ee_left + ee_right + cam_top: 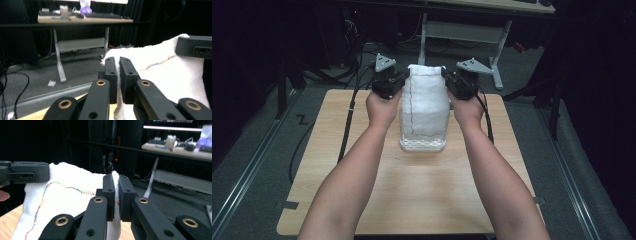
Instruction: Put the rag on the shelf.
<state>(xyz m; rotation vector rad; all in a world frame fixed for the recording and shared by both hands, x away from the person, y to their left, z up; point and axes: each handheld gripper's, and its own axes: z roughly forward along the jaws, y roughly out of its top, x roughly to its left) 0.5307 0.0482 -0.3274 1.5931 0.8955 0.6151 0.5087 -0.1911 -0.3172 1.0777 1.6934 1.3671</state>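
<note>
A white towel [424, 102] with a line of coloured stitching hangs stretched between my two grippers over the wooden table [362, 190]. Its lower end reaches down into a white perforated basket [422, 145]. My left gripper [394, 82] is shut on the towel's upper left corner. In the left gripper view the jaws [117, 60] pinch the towel [170, 75] at its edge. My right gripper [453, 82] is shut on the upper right corner. In the right gripper view a strip of towel [67, 202] shows between the closed jaws [115, 176].
Black cables [347, 125] trail from the grippers across the table's left side and onto the floor. Beyond the table's far edge stands a desk [85, 20] on metal legs [497, 60], with a keyboard and small items on it.
</note>
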